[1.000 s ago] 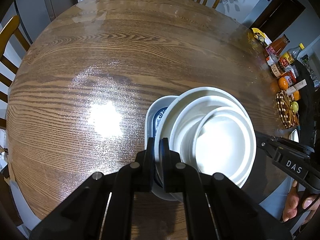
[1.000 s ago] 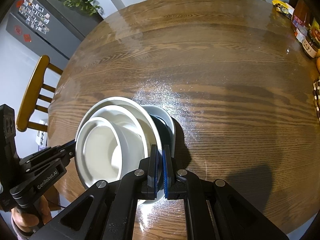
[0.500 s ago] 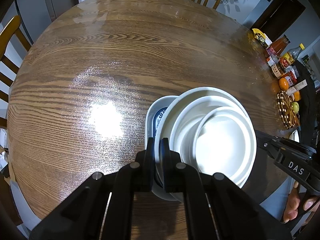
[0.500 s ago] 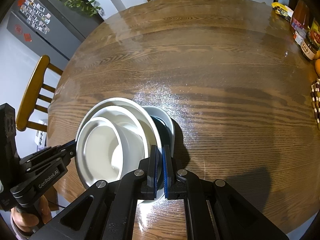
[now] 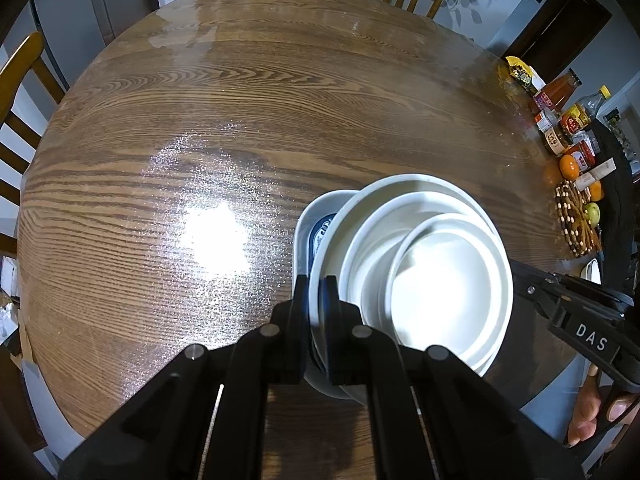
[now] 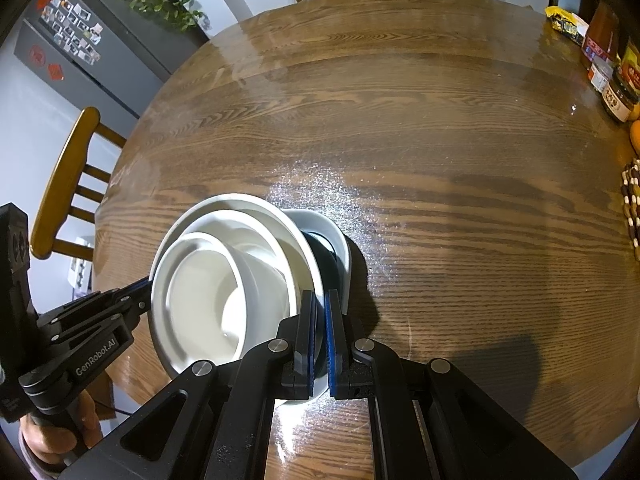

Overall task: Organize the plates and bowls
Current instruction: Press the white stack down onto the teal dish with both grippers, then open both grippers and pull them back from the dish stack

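Both tongs clenched on opposite rims of the big white plate [image 5: 400, 192]: left gripper [image 5: 318, 300] on one side, right gripper [image 6: 320, 312] opposite. Bowls [image 5: 448, 280] sit off-centre on the plate, blue-patterned dish [image 5: 316, 228] under it. Risk: uneven lift tilts plate, stack slides off onto table [image 5: 200, 120].

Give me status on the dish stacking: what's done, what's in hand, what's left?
Done: three white dishes are nested into one stack, sitting in a blue-patterned dish. In hand: the left tongs and right tongs are both shut on the stack's rims, on opposite sides. Left: setting the stack down on the table; no other loose dishes show.
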`<control>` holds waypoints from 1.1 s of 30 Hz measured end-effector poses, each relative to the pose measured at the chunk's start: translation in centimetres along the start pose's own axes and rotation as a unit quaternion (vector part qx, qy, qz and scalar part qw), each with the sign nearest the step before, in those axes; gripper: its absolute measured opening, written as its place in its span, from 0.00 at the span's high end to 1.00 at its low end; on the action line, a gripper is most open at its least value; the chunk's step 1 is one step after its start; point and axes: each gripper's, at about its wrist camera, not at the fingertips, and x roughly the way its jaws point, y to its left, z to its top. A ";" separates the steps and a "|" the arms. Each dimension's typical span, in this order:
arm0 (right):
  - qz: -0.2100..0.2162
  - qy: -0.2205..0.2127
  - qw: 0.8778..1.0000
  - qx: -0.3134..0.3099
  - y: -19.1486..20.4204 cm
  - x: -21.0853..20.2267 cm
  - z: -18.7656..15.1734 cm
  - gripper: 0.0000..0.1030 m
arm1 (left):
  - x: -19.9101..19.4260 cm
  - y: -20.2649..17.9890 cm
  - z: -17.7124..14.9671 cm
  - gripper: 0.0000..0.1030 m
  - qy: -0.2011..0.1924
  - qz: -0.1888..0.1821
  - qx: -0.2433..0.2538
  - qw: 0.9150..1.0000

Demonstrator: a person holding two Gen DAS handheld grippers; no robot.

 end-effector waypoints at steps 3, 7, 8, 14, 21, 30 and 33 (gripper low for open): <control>0.000 -0.001 1.000 0.000 0.0 0.0 -0.1 0.95 | 0.0 0.0 -0.1 0.98 -0.001 0.001 0.000 1.000; -0.001 -0.001 1.000 0.000 0.1 0.0 -0.1 0.95 | -0.1 0.0 -0.3 0.98 -0.003 0.003 -0.001 1.000; -0.001 -0.001 1.000 -0.001 0.1 0.0 -0.1 0.95 | -0.1 0.0 -0.3 0.98 -0.003 0.003 0.000 1.000; -0.002 -0.001 1.000 -0.001 0.1 0.1 -0.2 0.95 | -0.1 -0.1 -0.4 0.96 -0.005 0.008 0.001 1.000; -0.001 -0.004 1.000 0.002 0.0 0.1 -0.1 0.95 | -0.2 -0.3 -0.4 0.94 -0.004 0.012 0.002 1.000; -0.001 -0.017 1.000 -0.002 0.1 -0.5 0.1 0.95 | -1.4 1.1 -0.2 0.62 -0.034 0.035 -0.016 0.999; -0.006 -0.021 1.000 -0.006 0.4 -0.7 0.1 0.95 | -1.8 0.9 -0.3 0.62 -0.044 0.045 -0.009 0.998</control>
